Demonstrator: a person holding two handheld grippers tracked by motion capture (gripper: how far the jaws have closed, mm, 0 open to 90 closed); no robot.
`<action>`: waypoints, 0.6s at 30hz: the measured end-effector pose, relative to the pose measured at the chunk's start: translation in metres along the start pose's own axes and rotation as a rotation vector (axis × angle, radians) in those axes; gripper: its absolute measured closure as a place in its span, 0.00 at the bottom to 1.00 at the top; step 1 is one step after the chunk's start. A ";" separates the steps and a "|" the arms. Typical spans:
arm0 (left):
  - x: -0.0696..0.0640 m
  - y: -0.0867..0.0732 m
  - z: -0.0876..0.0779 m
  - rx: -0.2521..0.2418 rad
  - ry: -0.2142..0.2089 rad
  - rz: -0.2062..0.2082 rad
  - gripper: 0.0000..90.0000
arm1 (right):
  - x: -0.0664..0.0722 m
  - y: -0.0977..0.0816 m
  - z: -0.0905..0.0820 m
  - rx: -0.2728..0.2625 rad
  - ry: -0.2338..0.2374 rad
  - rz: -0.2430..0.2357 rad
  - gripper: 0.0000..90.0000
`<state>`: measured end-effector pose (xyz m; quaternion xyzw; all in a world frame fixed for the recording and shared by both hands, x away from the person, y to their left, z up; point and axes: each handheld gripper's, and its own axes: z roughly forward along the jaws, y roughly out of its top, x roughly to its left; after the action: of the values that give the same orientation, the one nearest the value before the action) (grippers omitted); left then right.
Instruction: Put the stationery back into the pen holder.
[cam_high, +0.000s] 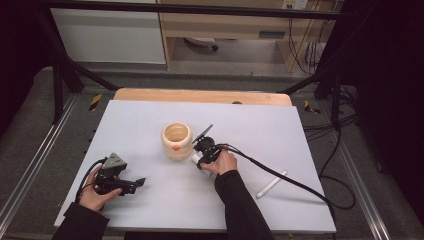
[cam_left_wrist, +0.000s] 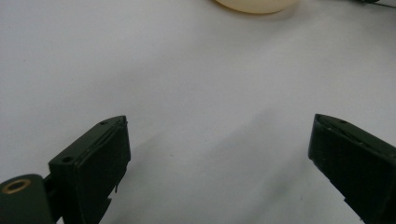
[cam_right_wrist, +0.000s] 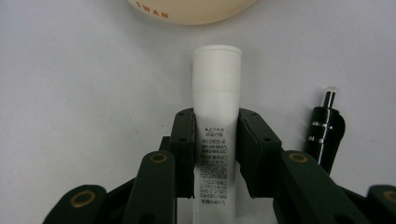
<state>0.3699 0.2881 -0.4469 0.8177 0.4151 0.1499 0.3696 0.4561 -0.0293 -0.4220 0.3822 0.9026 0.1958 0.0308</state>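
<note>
A: What does the right hand-held gripper (cam_right_wrist: 215, 140) have?

B: It's pinching a white tube (cam_right_wrist: 216, 116) w/ a cap, pads on both sides at mid-body over the printed label. The tube lies flat on the surface (cam_high: 150, 115), cap end toward a cream ribbed cup (cam_high: 176, 140) just beyond.

A: How will it handle?

B: Prob. light, smooth plastic, round, so it may roll or slip; mid-body grip looks balanced.

A: And the hands' pose?

B: Right forearm reaches to mid-surface, gripper low. A black pen-like thing (cam_right_wrist: 323, 130) lies just beside the tube. Left hand-held gripper (cam_left_wrist: 219, 154) hovers low at the near-left, jaws spread, empty.
</note>
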 end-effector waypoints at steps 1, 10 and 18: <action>0.000 0.000 0.000 0.000 0.000 -0.001 0.06 | 0.000 0.000 0.000 0.003 0.004 0.002 0.77; 0.000 0.000 0.000 0.000 -0.003 -0.001 0.06 | 0.000 0.000 -0.009 -0.009 0.023 -0.007 0.77; 0.000 0.000 0.000 -0.001 -0.004 0.001 0.07 | 0.002 -0.002 -0.012 -0.019 0.027 -0.012 0.77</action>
<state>0.3696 0.2879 -0.4462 0.8179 0.4139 0.1487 0.3709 0.4510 -0.0330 -0.4112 0.3736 0.9034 0.2092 0.0235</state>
